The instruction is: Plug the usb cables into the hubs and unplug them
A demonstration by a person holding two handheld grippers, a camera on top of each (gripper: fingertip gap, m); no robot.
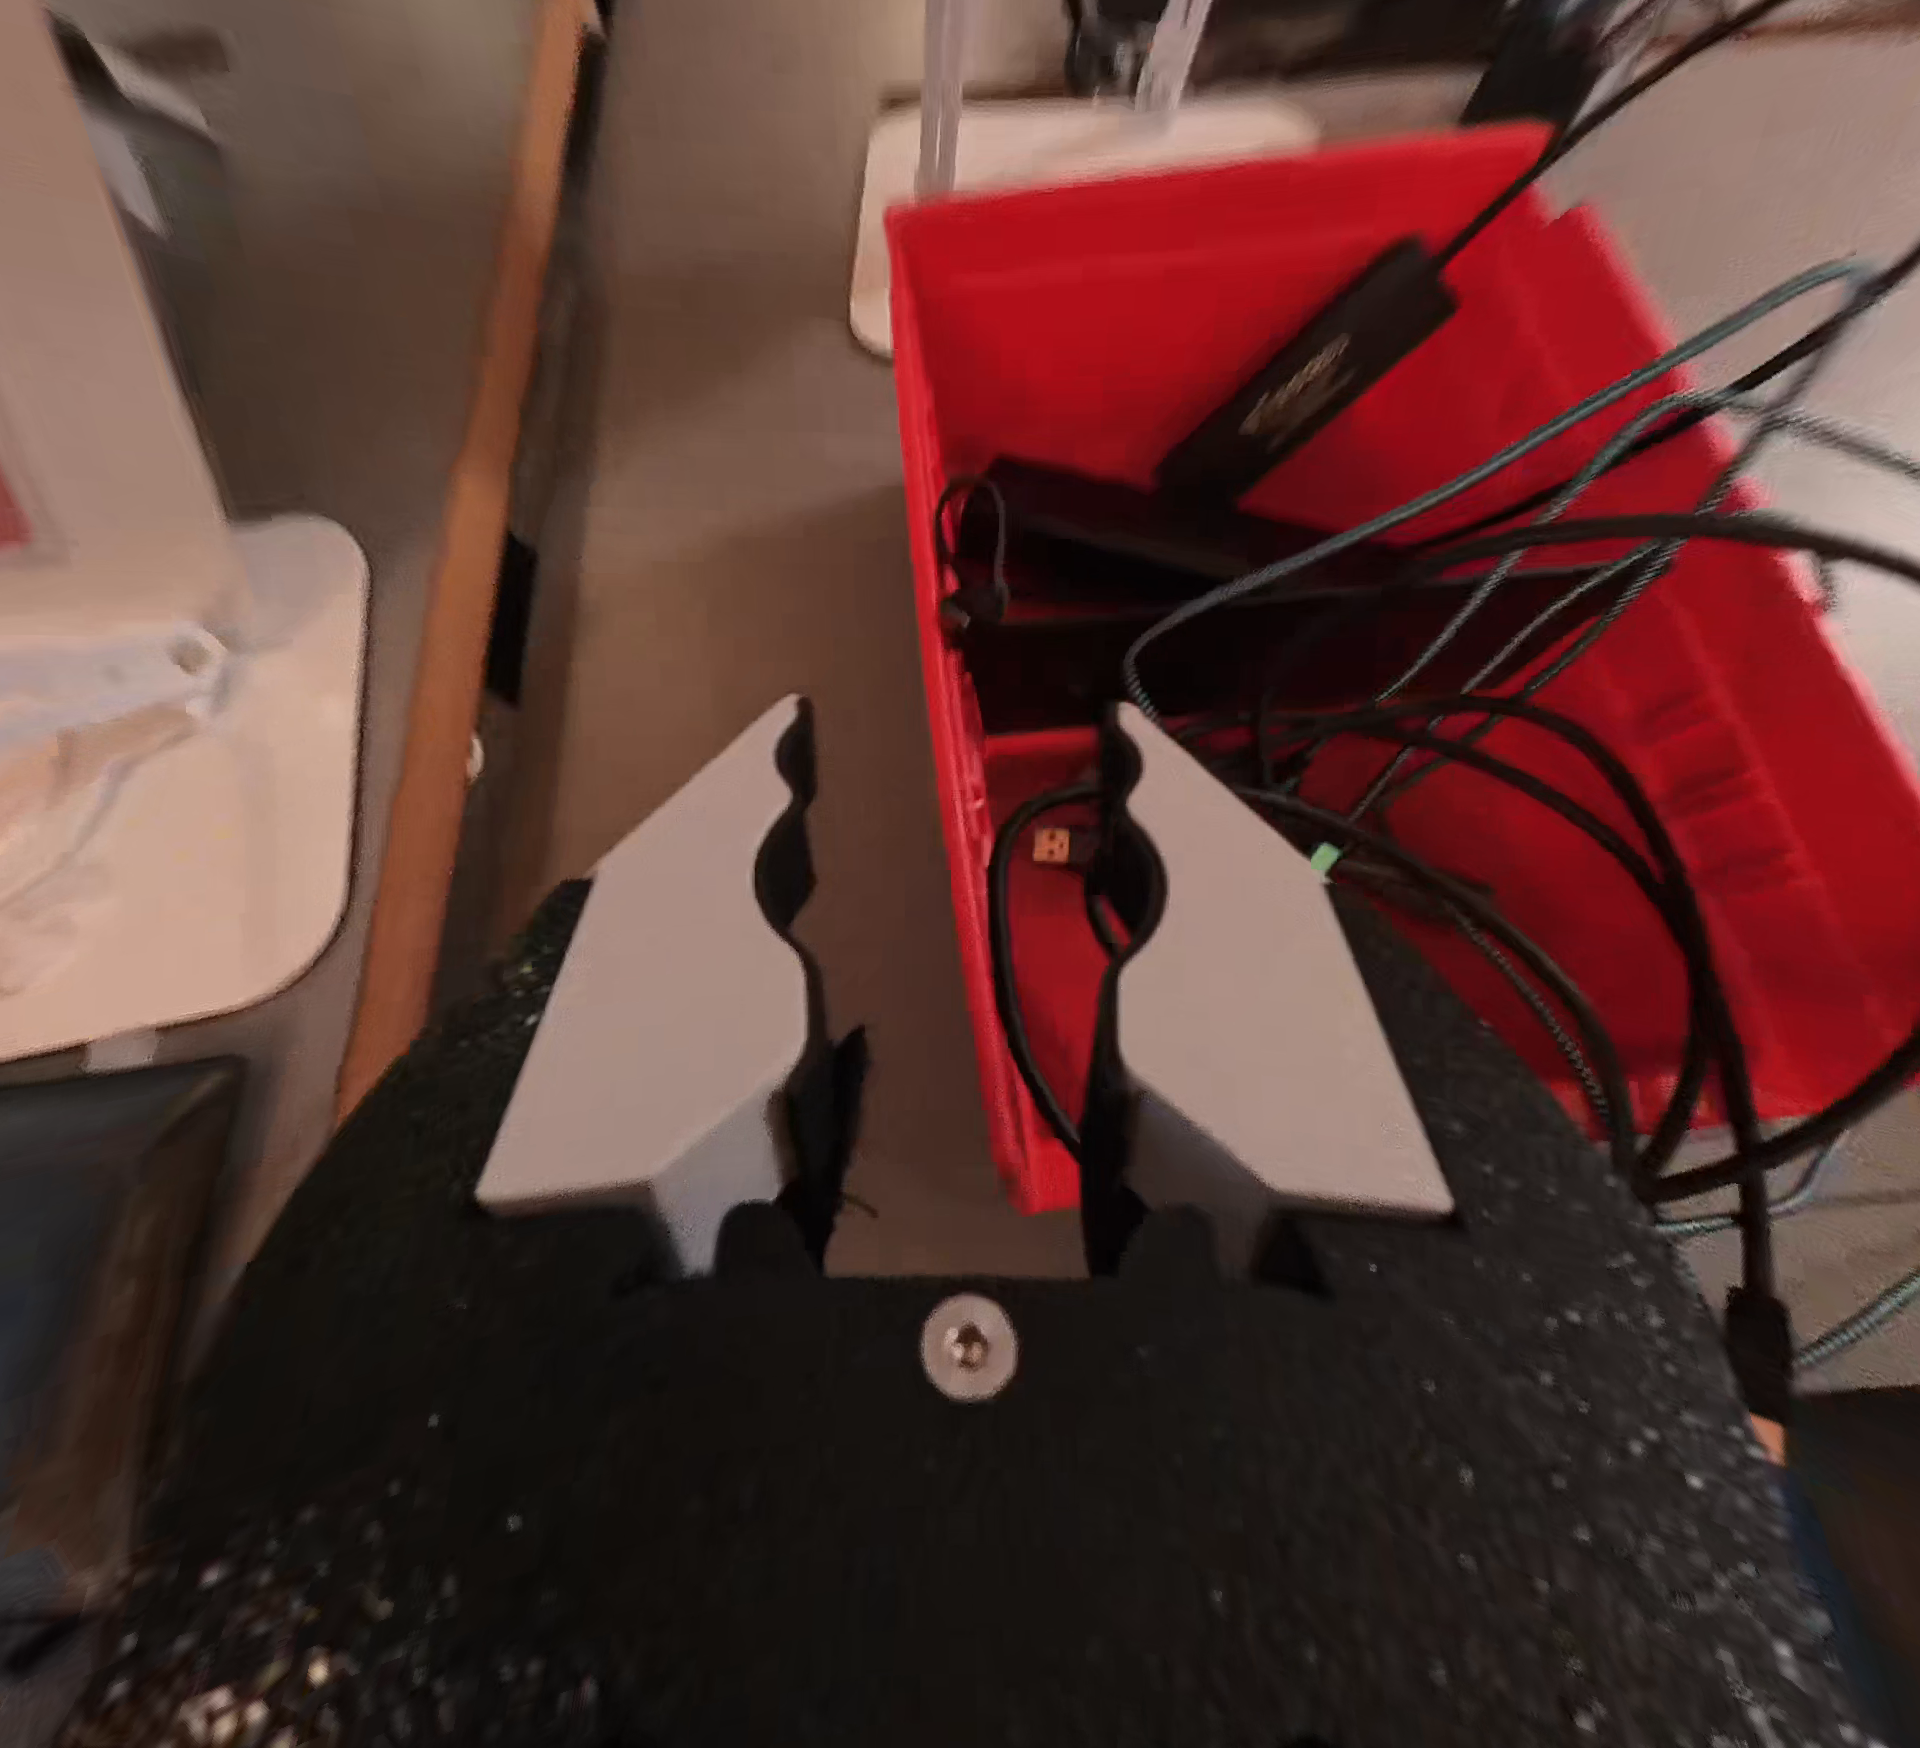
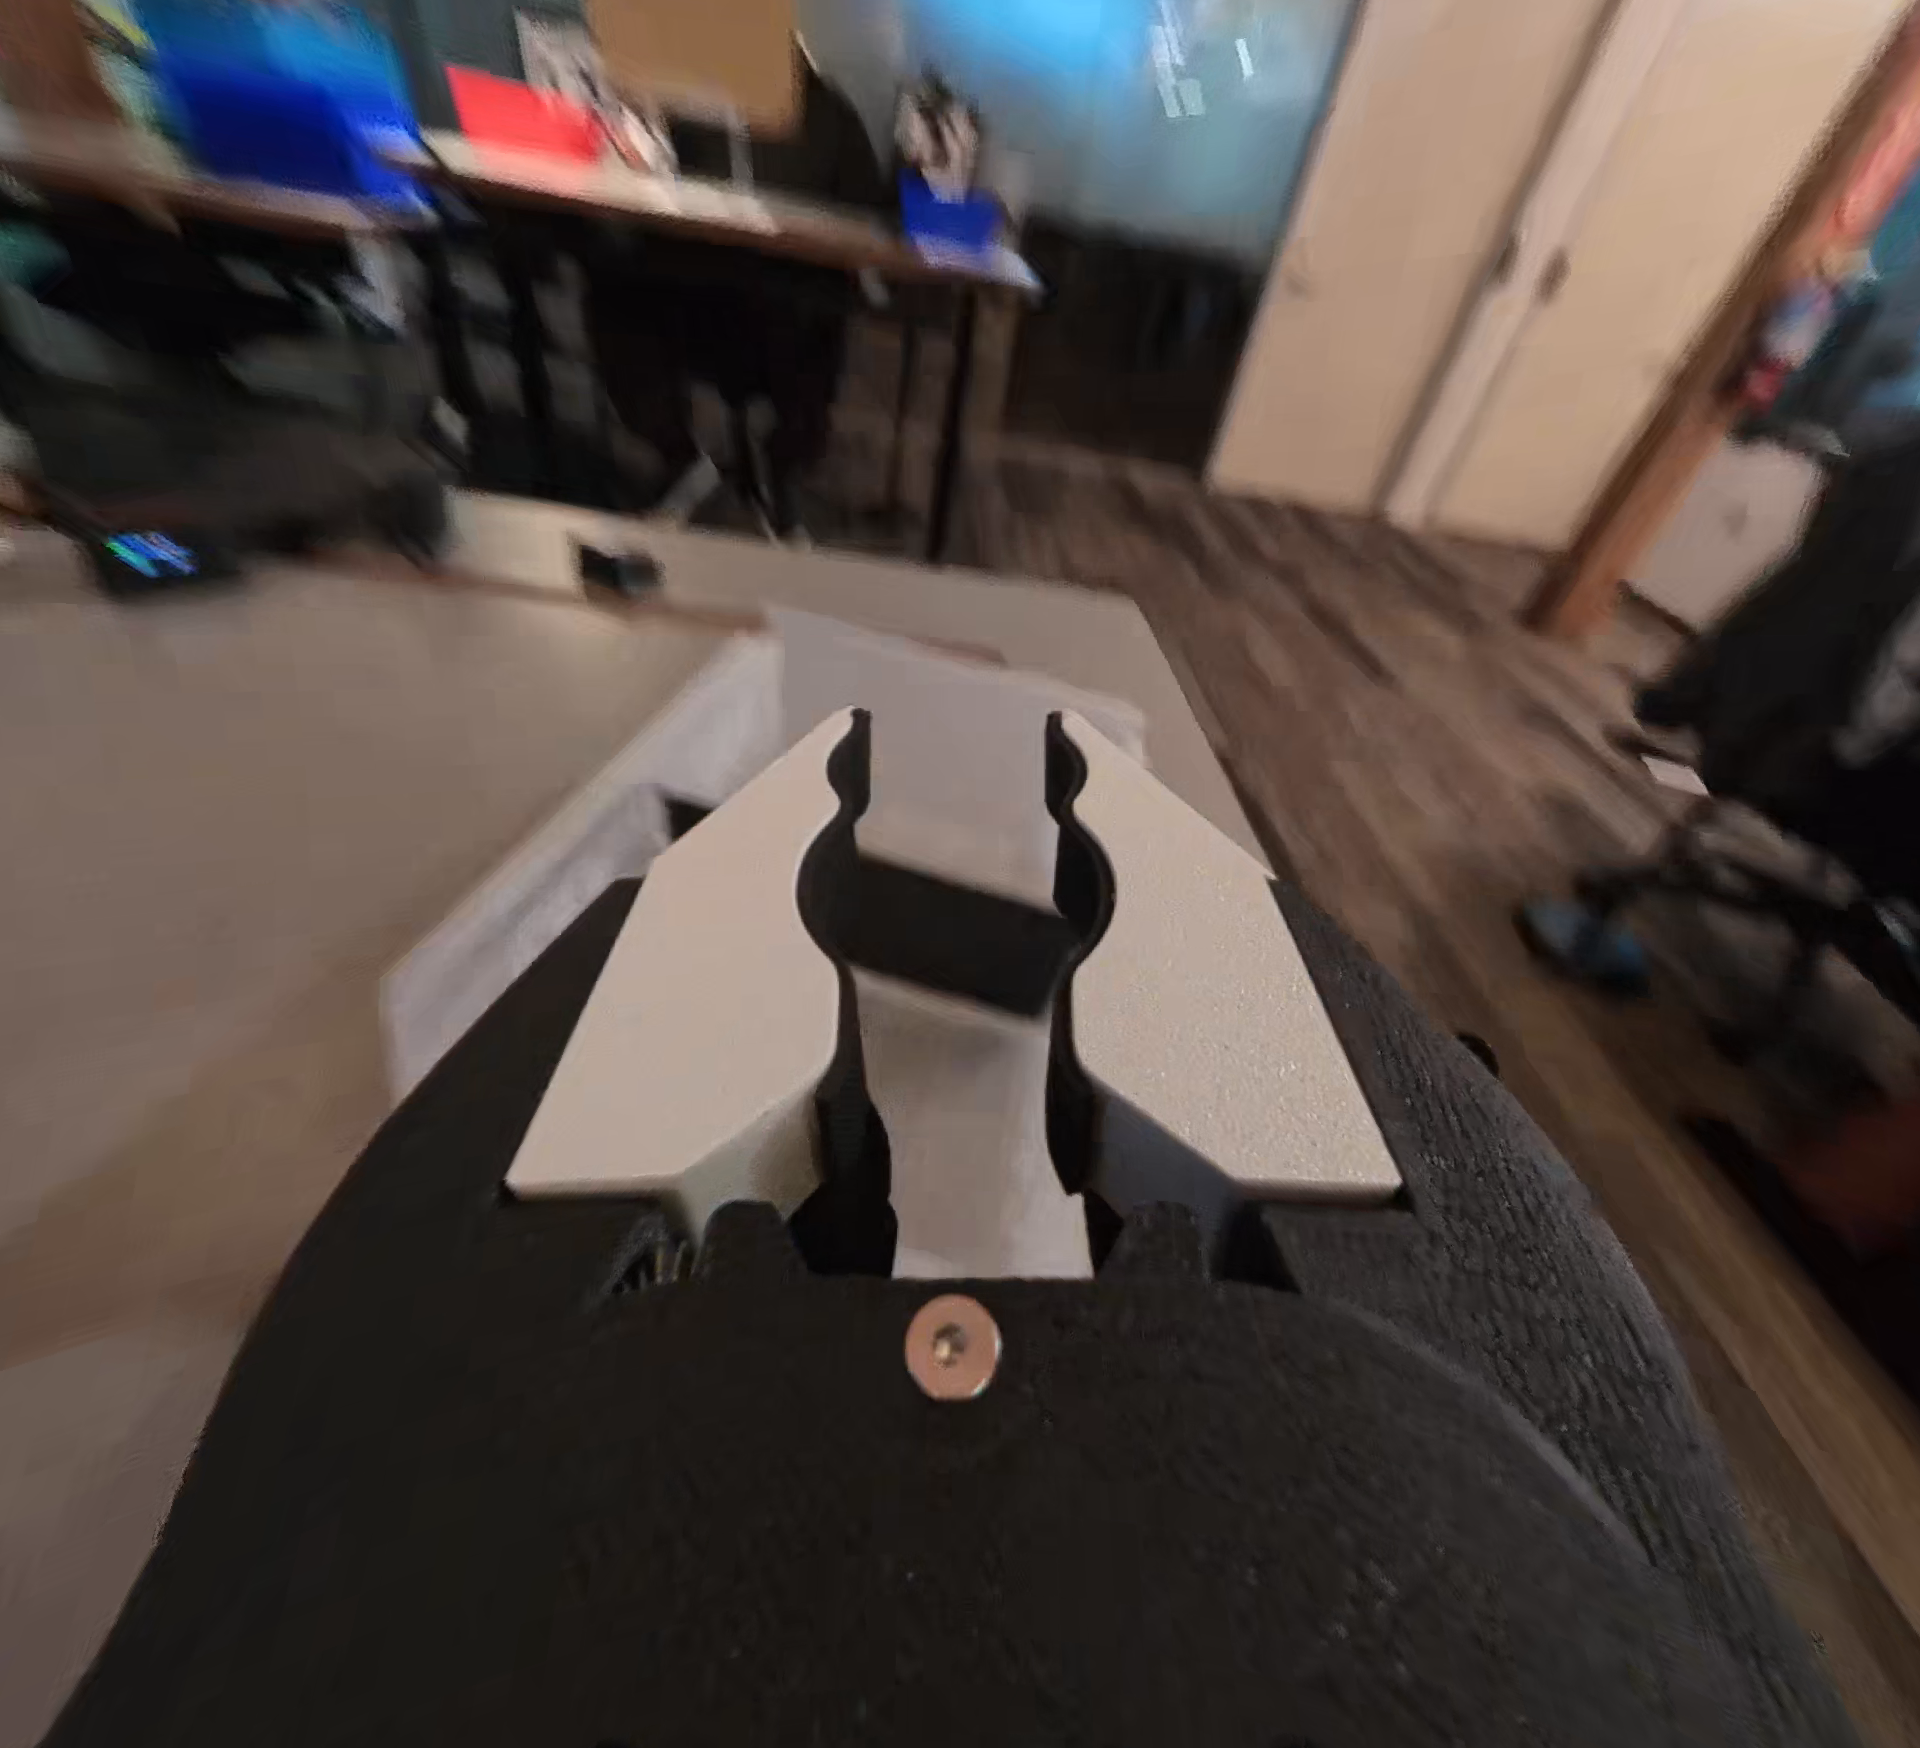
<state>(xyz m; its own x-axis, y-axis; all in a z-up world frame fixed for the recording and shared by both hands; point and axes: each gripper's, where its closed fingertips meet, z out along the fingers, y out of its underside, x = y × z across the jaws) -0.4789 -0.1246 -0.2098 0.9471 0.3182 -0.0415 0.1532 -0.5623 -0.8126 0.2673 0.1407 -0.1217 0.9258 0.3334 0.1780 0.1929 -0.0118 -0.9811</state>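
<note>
In the left wrist view a red bin (image 1: pixel 1039 316) holds a black USB hub (image 1: pixel 1309 379) leaning on its far wall, other black hubs (image 1: pixel 1101 576) on the bottom, and a tangle of black and braided USB cables (image 1: pixel 1455 763). One loose USB plug (image 1: pixel 1055 846) lies on the bin floor by my right fingertip. My left gripper (image 1: pixel 961 716) is open and empty, over the bin's near-left wall. My right gripper (image 2: pixel 956 719) is open, above a white box (image 2: pixel 717 732); a dark shape (image 2: pixel 956 929) in the box shows between the fingers.
The view is motion-blurred. A white tray (image 1: pixel 187 763) stands left of the table's wooden edge (image 1: pixel 478 472). A white base with clear rods (image 1: pixel 1081 140) stands behind the bin. Cables hang over the bin's right rim. Floor and a chair (image 2: pixel 1766 763) lie right of the table. About 80 centimetres separates my left fingertips from my right.
</note>
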